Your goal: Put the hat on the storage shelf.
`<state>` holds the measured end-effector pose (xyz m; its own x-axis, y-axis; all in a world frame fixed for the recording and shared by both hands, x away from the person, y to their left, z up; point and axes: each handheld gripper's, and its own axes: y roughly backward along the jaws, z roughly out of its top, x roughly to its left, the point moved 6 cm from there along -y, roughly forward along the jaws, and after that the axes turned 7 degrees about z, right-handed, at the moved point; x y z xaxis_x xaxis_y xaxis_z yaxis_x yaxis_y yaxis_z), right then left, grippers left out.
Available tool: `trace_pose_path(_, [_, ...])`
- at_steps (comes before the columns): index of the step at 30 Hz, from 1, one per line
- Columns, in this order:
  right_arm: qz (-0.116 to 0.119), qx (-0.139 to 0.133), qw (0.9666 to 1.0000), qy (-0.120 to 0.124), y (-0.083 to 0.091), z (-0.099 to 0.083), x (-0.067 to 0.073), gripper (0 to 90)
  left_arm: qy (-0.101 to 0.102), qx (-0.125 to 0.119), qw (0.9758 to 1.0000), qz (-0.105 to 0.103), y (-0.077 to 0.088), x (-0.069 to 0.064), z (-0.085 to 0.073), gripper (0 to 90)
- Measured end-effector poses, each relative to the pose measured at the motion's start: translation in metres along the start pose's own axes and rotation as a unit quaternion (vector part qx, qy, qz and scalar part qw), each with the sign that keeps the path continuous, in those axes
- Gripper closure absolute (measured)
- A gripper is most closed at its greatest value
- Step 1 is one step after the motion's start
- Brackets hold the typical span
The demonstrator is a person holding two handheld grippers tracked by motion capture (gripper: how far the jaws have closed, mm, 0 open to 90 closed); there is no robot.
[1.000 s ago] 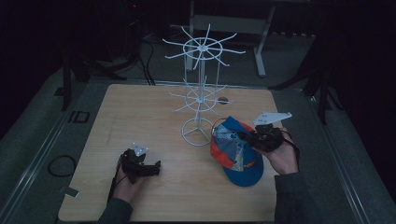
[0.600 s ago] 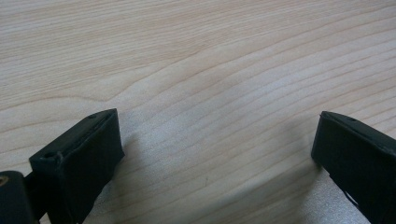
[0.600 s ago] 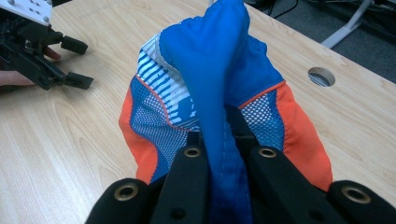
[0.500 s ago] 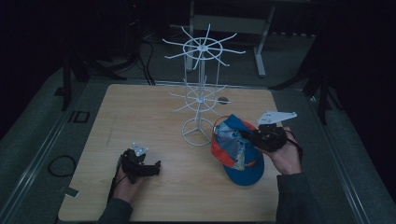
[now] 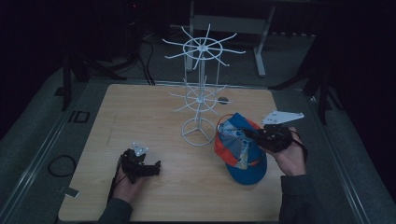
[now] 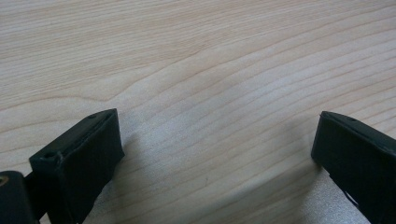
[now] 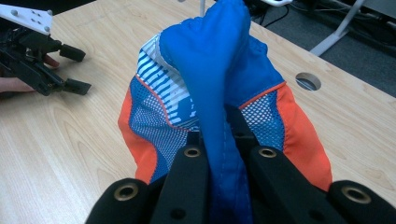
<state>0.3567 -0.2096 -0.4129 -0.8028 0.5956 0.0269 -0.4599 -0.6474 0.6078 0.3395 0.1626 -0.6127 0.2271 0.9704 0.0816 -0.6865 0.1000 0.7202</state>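
Cap [image 7: 205, 93], blue and orange, is hanging pinched in my right gripper [image 7: 229, 140] beside the white wire rack [image 5: 201, 100]. I am keeping the fold clamped while aiming for a hook. My left gripper [image 6: 215, 149] is resting released on the table [image 5: 140, 116].

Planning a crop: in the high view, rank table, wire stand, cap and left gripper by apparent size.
1. table
2. wire stand, which is sparse and stands nearer the camera
3. cap
4. left gripper
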Motion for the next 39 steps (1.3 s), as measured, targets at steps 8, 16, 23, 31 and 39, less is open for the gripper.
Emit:
trace_pose_path(8, [-0.005,-0.007,1.0,0.001,0.009,0.002,0.0,88.7,0.0,-0.001,1.0,0.0,0.0,0.0,0.0,2.2])
trace_pose_path(16, [-0.007,-0.016,0.9998,0.005,0.017,0.004,0.001,88.7,0.0,-0.001,1.0,0.0,0.0,0.0,0.0,2.2])
trace_pose_path(23, [-0.01,-0.021,0.9997,0.007,0.024,0.006,0.002,88.7,0.0,-0.001,1.0,0.0,0.0,0.0,0.0,2.2])
trace_pose_path(31, [-0.012,-0.025,0.9995,0.011,0.029,0.009,0.002,88.7,-0.001,0.0,1.0,0.0,0.0,0.0,0.0,2.2])
trace_pose_path(39, [-0.013,-0.033,0.9993,0.014,0.034,0.015,0.003,88.7,-0.001,0.0,1.0,-0.001,0.0,-0.001,0.0,2.2])
